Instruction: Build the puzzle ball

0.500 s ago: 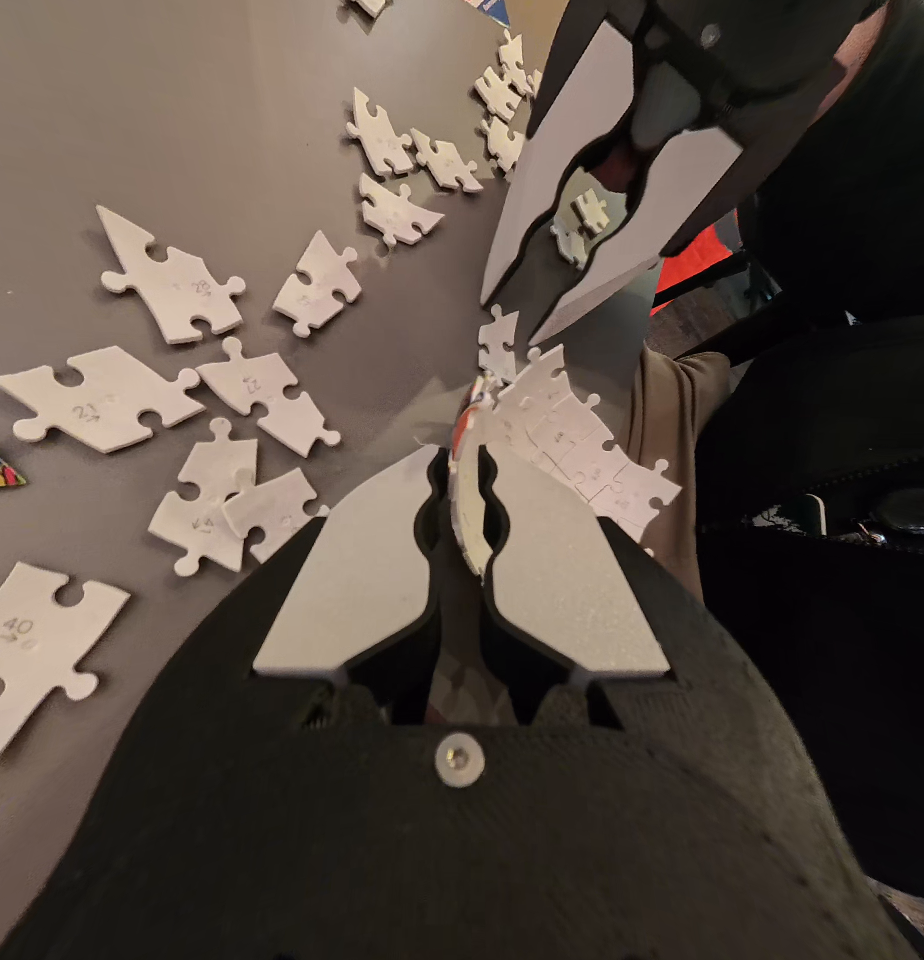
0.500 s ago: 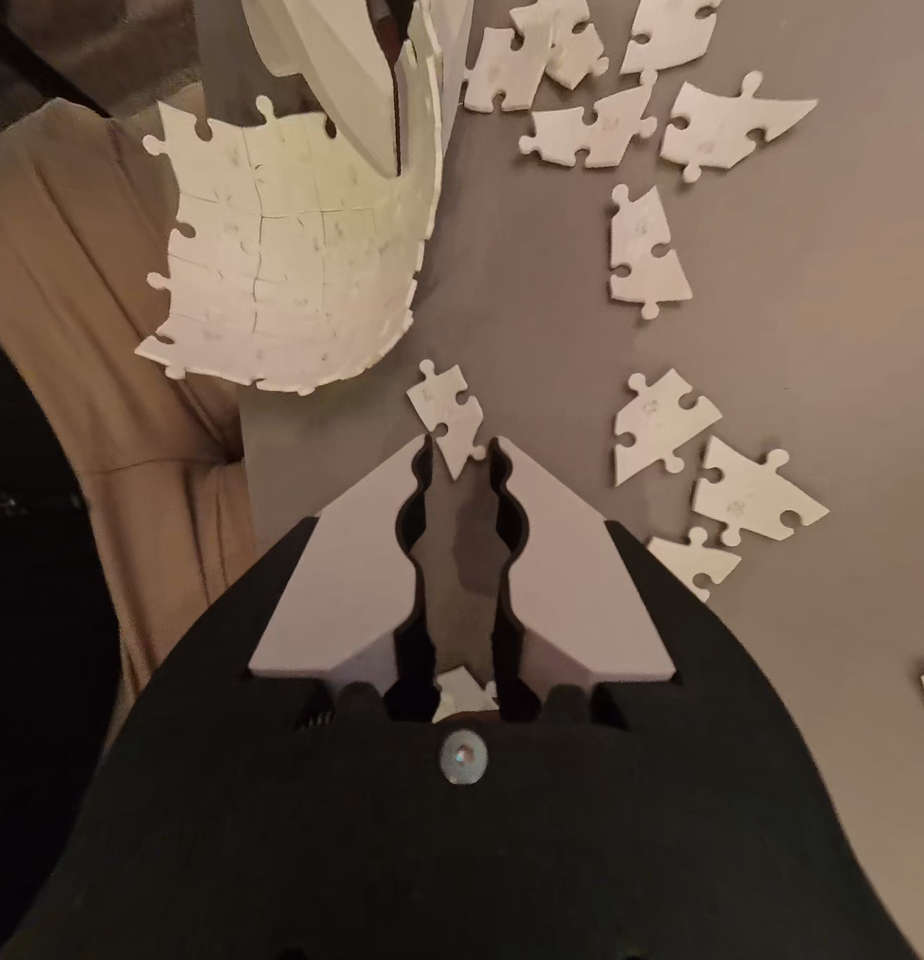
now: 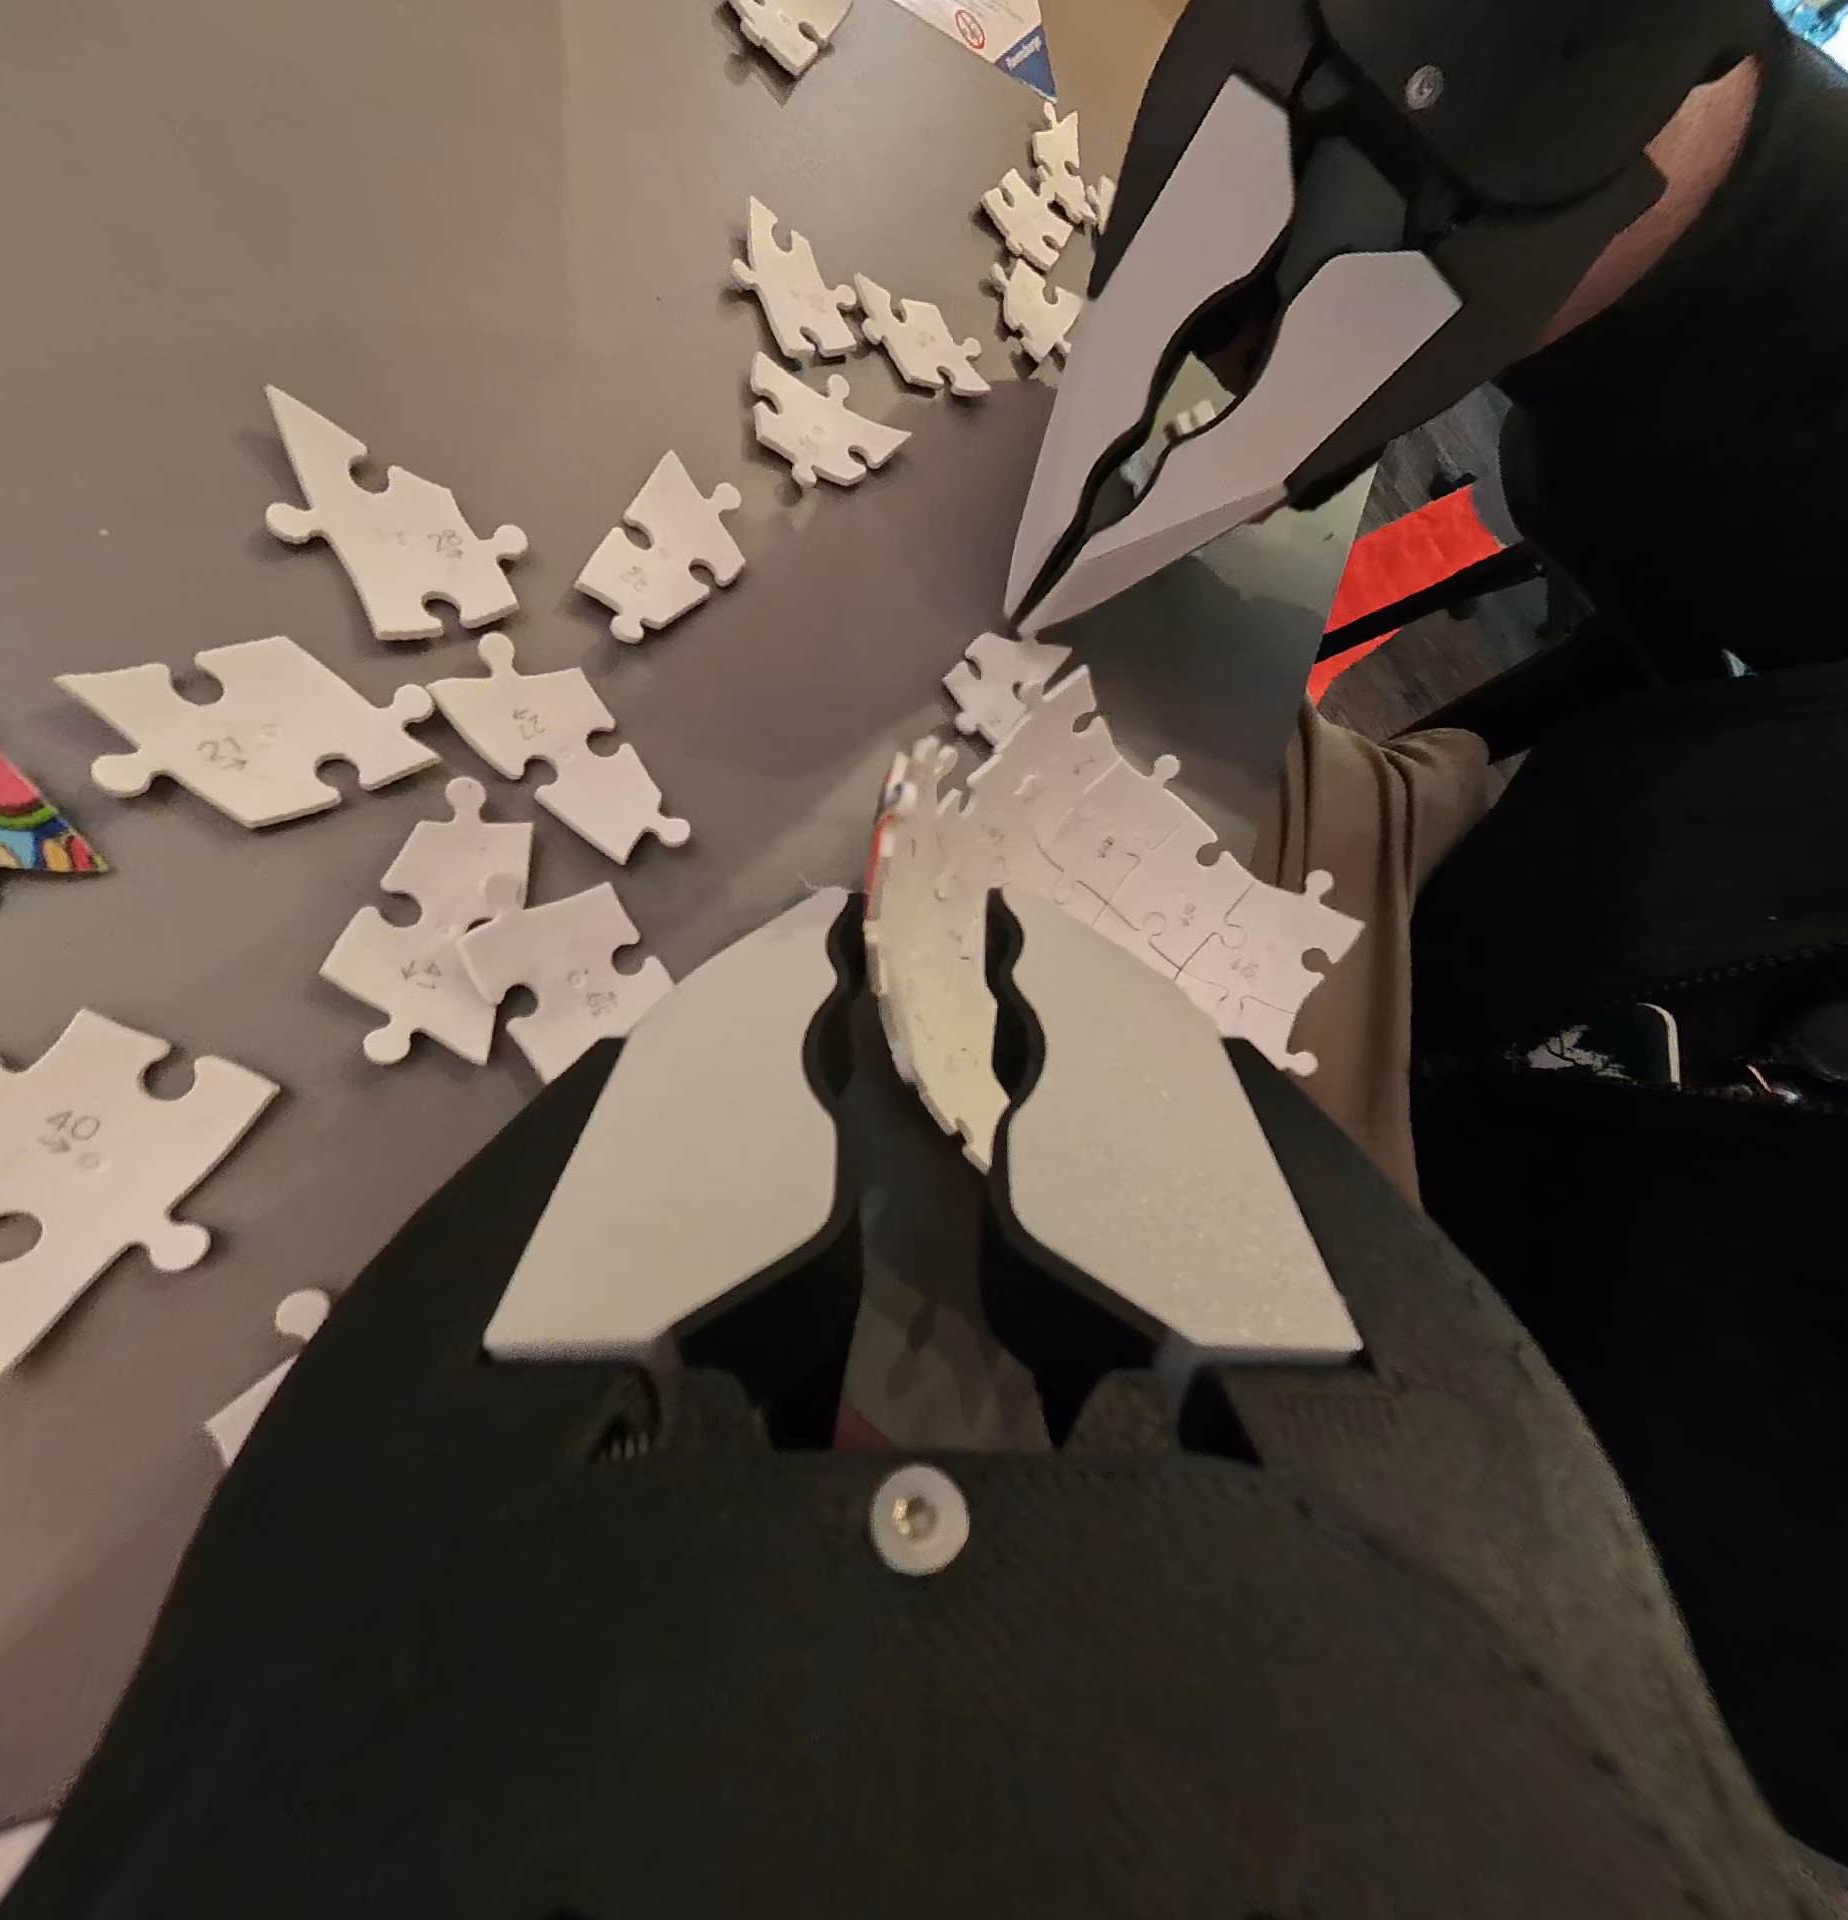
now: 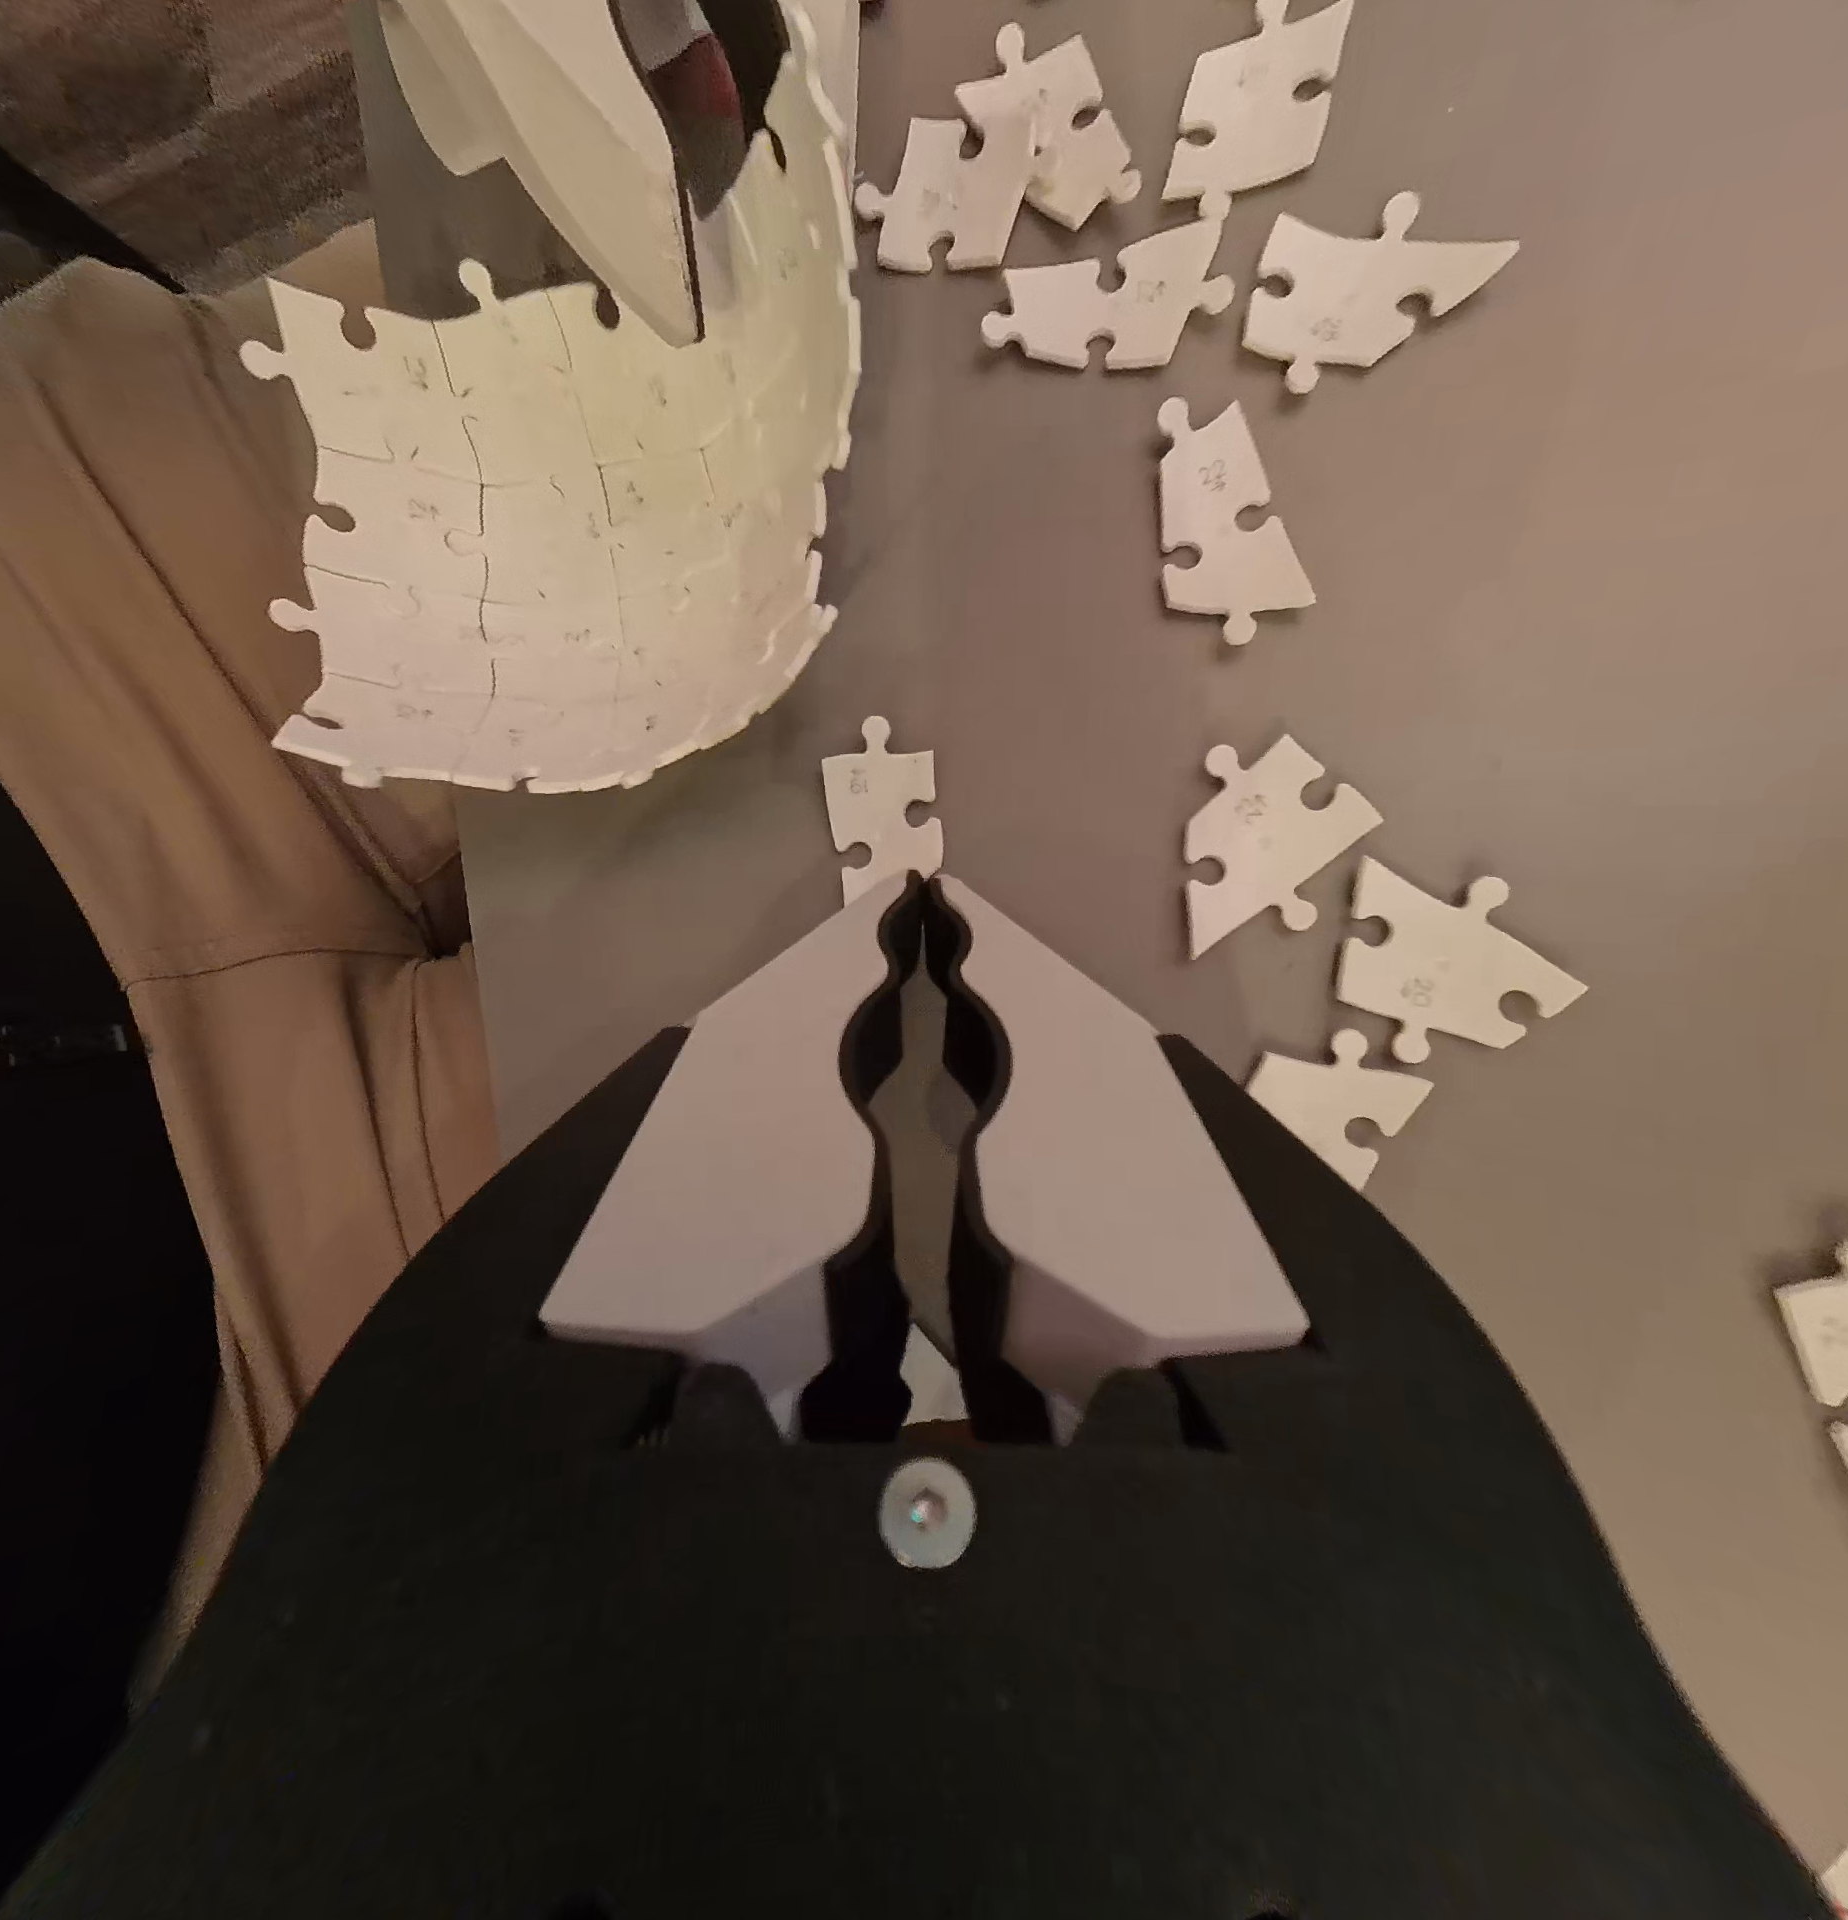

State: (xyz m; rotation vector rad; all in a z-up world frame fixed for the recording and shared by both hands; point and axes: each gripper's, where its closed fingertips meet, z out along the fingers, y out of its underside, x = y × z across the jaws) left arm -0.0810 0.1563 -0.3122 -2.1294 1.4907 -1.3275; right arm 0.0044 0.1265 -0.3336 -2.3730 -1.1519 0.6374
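my right gripper point(image 4: 925, 883) has its tips pinched together now on the near end of a single white piece point(image 4: 884, 810) lying on the grey table point(image 4: 1626, 623); half a sec ago those fingers were spread w/ the piece sitting loose just ahead of the gap, so they've closed onto its edge. in the left wrist view the same gripper point(image 3: 1024, 621) comes down from upper right, steeply tilted, tips meeting right at the piece point(image 3: 998, 681), which looks flat on the table, not lifted. my left gripper point(image 3: 925, 914) is unchanged: fingers partly closed, clamped on the rim of the curved puzzle shell point(image 3: 1128, 862), the half-built ball section, white backs facing me w/ a sliver of coloured print at its left edge. from the right cam that shell point(image 4: 556, 540) hangs past the table edge, over tan fabric point(image 4: 172, 623), w/ the left gripper point(image 4: 681, 312) biting its upper rim from above; it sits a bit closer to the single piece than before. left gripper points fwd and slightly down along the table, right gripper angled down toward the table near the edge. farther out, loose pieces point(image 4: 1242, 520) lie scattered white side up across the table, well apart from both grippers; same spread in the left view point(image 3: 245, 743), plus one coloured piece point(image 3: 16, 831) face up at the far left edge. the person's dark clothing point(image 3: 1678, 1143) fills the right side of the left view.
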